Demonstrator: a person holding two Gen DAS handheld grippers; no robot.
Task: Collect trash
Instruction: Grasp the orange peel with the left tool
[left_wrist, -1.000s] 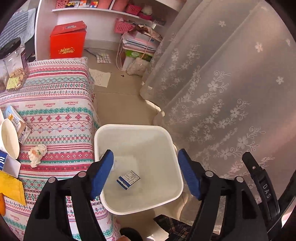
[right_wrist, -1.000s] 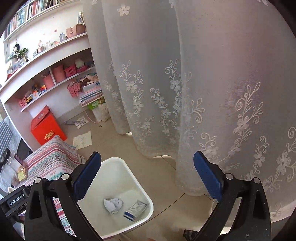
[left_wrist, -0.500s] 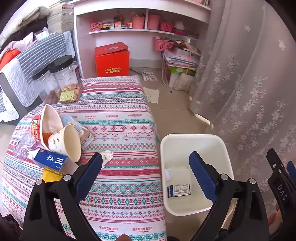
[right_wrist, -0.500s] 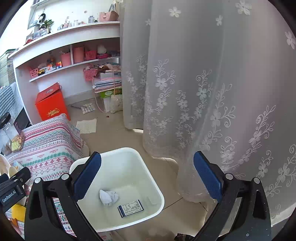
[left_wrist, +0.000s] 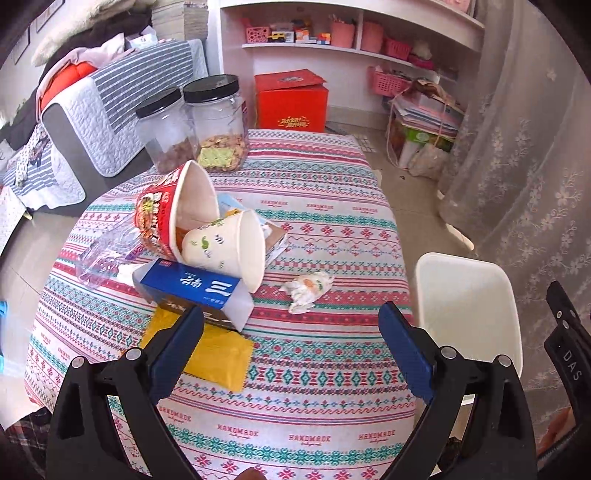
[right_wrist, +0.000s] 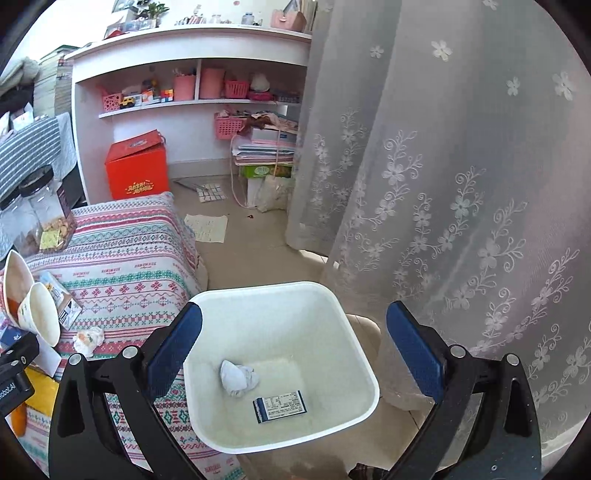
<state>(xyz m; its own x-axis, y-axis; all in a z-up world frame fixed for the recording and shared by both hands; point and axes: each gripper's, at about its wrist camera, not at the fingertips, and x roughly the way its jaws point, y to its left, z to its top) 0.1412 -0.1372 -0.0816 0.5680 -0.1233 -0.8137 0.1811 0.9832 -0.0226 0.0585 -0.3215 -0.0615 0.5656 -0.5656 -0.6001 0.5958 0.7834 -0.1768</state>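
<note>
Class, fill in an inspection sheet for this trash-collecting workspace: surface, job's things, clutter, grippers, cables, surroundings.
Surface: table under a striped patterned cloth.
Job's things: white square plastic bin on the floor beside the table, holding a crumpled white tissue and a small blue-and-white box; on the cloth, a crumpled printed wrapper, tipped red noodle cup, tipped white paper cup, blue carton, yellow packet.
Clutter: two black-lidded clear jars.
Grippers: left gripper open and empty over the cloth; right gripper open and empty above the bin.
Cables: nothing seen.
Surroundings: white lace curtain, white shelves, red box.
</note>
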